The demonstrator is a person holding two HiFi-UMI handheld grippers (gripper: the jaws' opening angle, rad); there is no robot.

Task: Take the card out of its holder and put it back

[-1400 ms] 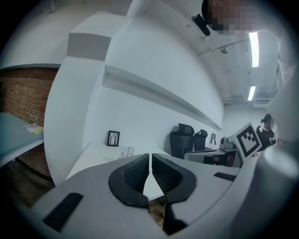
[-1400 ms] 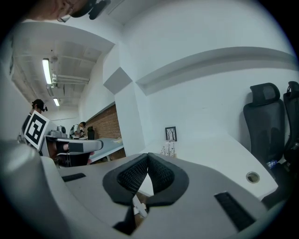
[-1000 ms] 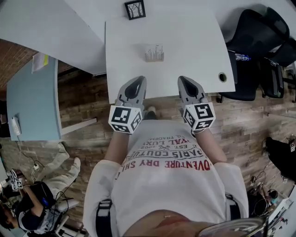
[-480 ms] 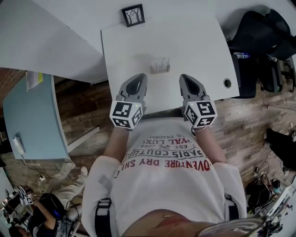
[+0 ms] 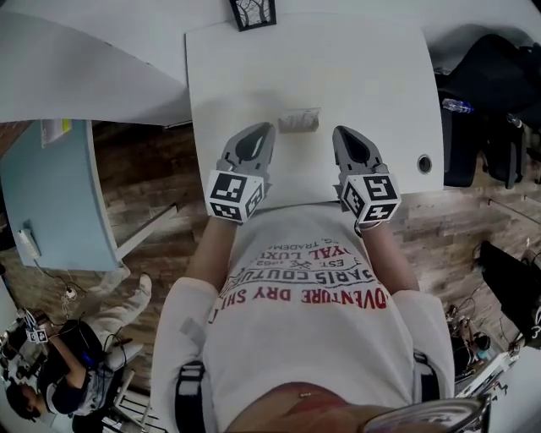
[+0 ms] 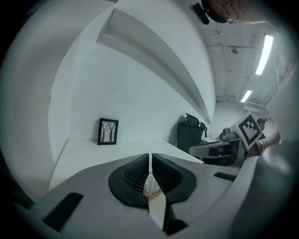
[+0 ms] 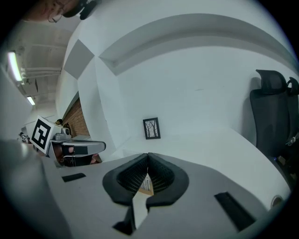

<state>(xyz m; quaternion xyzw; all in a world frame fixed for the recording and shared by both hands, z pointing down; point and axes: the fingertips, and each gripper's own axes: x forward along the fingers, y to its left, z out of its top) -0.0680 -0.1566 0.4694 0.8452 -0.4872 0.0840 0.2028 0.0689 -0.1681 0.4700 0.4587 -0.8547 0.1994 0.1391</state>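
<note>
While the card stands in its holder on the white table, it sits just ahead of and between both tools. The left gripper has its jaws closed on nothing; the right gripper likewise. A framed picture is at the table's far edge.

The card holder stands btwn your L gripper & R gripper, just ahead. You've got open table on both sides & behind it. Only the picture frame sits at the far edge; the chair is off to the right.
</note>
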